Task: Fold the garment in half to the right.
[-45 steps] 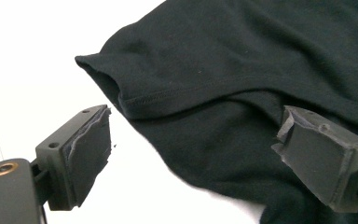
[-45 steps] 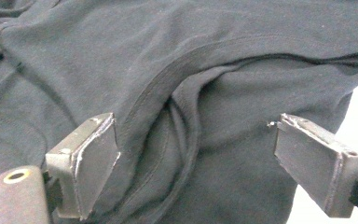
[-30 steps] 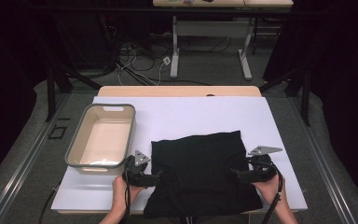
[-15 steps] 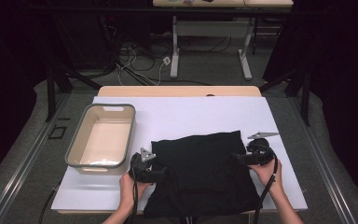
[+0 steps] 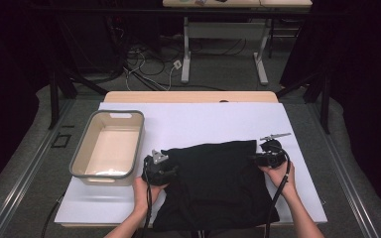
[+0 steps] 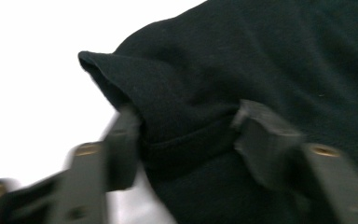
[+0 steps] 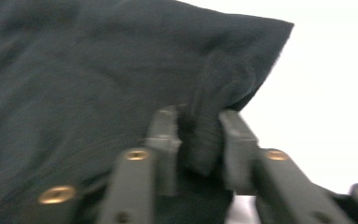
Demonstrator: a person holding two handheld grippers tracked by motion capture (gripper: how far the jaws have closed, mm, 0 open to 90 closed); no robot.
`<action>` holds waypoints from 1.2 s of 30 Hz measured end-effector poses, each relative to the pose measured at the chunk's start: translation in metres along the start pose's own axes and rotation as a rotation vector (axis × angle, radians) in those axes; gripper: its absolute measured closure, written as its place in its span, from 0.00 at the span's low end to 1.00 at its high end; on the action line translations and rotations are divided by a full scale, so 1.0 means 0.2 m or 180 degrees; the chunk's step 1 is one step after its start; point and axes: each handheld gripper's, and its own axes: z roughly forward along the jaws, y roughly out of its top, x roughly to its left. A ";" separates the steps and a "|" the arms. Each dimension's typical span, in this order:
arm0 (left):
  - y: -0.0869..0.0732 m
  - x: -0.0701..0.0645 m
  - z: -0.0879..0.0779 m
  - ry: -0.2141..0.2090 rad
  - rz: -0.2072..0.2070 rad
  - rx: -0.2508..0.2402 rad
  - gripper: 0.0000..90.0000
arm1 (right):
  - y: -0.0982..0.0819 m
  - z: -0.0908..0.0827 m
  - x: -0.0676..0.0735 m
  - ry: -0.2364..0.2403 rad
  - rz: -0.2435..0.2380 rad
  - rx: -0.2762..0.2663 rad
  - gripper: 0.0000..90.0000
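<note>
A black cloth (image 5: 213, 183) lies flat on the white table cover, its near edge hanging over the front. My left gripper (image 5: 167, 170) is at the cloth's far left corner. In the left gripper view that corner (image 6: 121, 74) humps up between the jaws of the left gripper (image 6: 186, 126), which have just been closing and still stand well apart. My right gripper (image 5: 256, 158) is at the far right corner. There its jaws have just been closing, and the right gripper (image 7: 198, 121) now pinches a fold of the cloth (image 7: 205, 135).
A beige bin with a grey rim (image 5: 82, 153) stands on the white cover (image 5: 198, 124) left of the cloth, close to my left hand. Bare cover lies beyond the cloth and to its right. Cables trail from both grippers over the front edge.
Both hands slid away from me along the cloth's sides to its far corners. Both pairs of jaws narrowed, the right one down onto a fold of cloth.
</note>
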 end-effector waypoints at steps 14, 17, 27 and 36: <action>0.10 0.03 0.10 -0.0064 0.0071 -0.0048 0.91 | 0.03 0.01 -0.03 -0.0324 -0.0185 -0.0192 0.93; 0.12 0.06 0.12 -0.0025 0.0065 -0.0048 0.91 | 0.05 0.01 -0.03 -0.0398 -0.0223 -0.0216 0.94; 0.20 0.09 0.21 0.0047 0.0004 -0.0053 0.90 | 0.10 0.03 -0.09 -0.0595 -0.0189 -0.0333 0.94; 0.26 0.10 0.27 0.0035 -0.0024 -0.0024 0.88 | 0.13 0.04 -0.15 -0.0827 -0.0228 -0.0377 0.93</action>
